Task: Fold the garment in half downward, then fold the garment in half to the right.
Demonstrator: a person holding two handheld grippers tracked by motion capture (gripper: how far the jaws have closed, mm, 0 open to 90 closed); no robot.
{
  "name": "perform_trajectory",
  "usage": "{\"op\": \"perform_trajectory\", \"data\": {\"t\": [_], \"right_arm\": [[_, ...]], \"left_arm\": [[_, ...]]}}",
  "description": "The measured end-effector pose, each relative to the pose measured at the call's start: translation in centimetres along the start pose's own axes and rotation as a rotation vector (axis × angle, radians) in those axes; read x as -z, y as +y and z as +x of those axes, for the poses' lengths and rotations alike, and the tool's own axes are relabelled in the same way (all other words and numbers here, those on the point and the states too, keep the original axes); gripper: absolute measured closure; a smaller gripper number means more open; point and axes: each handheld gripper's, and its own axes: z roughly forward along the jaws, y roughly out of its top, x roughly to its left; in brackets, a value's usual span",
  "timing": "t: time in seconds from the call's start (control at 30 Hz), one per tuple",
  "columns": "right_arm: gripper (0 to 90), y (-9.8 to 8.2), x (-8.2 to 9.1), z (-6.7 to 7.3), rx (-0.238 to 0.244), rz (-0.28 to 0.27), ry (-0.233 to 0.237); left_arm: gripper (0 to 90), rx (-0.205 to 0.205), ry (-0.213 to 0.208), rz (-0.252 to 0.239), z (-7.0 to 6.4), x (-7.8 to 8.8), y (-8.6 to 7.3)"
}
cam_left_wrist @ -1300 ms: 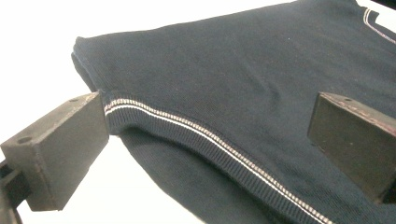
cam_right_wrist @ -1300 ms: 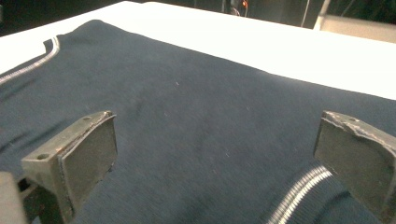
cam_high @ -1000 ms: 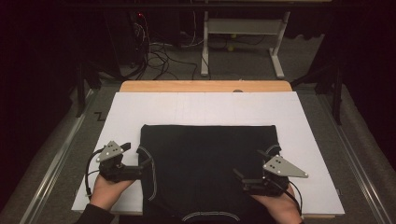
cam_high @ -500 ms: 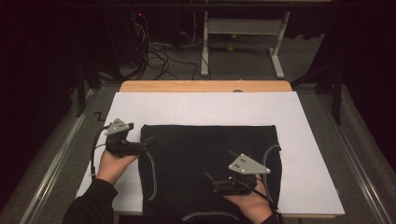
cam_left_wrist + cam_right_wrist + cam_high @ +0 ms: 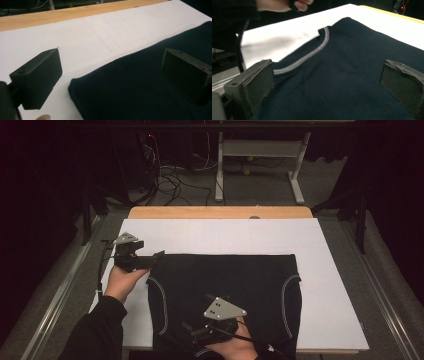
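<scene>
black garment (image 5: pixel 225 285), grey trim, white table cover (image 5: pixel 220 235)

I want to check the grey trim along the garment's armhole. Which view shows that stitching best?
The right gripper view: the grey trim runs close and sharp along the edge of the dark garment, between the open jaws. The high view shows both trims whole but small. The left gripper view shows a plain garment corner.

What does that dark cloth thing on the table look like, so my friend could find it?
Look at the white sheet covering the wooden table. Lying flat on its near half is a black garment, between the two grippers. It is the sheet's one dark thing, with pale grey stitched trim curving down each side.
</scene>
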Motion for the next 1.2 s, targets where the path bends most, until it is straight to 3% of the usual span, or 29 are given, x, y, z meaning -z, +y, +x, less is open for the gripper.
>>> {"op": "perform_trajectory", "data": {"t": [0.13, 0.23, 0.57, 0.77, 0.83, 0.87, 0.93, 1.03, 1.13, 1.2], "right_arm": [[0.3, 0.2, -0.3, 0.8, 0.004, 0.007, 0.019], [0.3, 0.2, -0.5, 1.3, 0.007, 0.015, 0.032], [0.3, 0.3, -1.1, 1.6, 0.011, 0.027, 0.038], [0.3, 0.2, -1.0, 1.9, 0.014, 0.034, 0.032], [0.3, 0.1, -1.0, 1.9, 0.014, 0.038, 0.034], [0.3, 0.1, -1.0, 1.9, 0.013, 0.041, 0.034], [0.3, 0.1, -1.0, 1.9, 0.008, 0.04, 0.038], [0.3, -0.1, -1.3, 2.1, 0.002, 0.048, 0.047], [0.3, -0.2, -1.6, 2.3, 0.002, 0.059, 0.059], [0.3, -0.2, -1.9, 2.5, 0.0, 0.064, 0.068]], "left_arm": [[1.4, 0.032, 0.001, 0.019, 1.0, -0.9, -0.3], [1.4, 0.029, 0.013, 0.038, 1.5, -1.7, -0.7], [3.5, 0.082, 0.02, 0.074, 2.7, -4.0, -2.5], [9.4, 0.112, 0.037, 0.164, 3.2, -5.5, -3.5], [14.2, 0.102, 0.051, 0.199, 3.0, -6.0, -3.7], [15.6, 0.098, 0.054, 0.196, 2.9, -6.0, -3.7], [27.5, 0.078, 0.055, 0.199, 2.7, -6.1, -3.7], [32.6, 0.051, 0.08, 0.209, 2.3, -6.0, -3.8], [44.0, 0.104, 0.102, 0.177, 2.3, -5.7, -4.3], [52.6, 0.112, 0.087, 0.171, 2.3, -5.5, -4.5]]}}
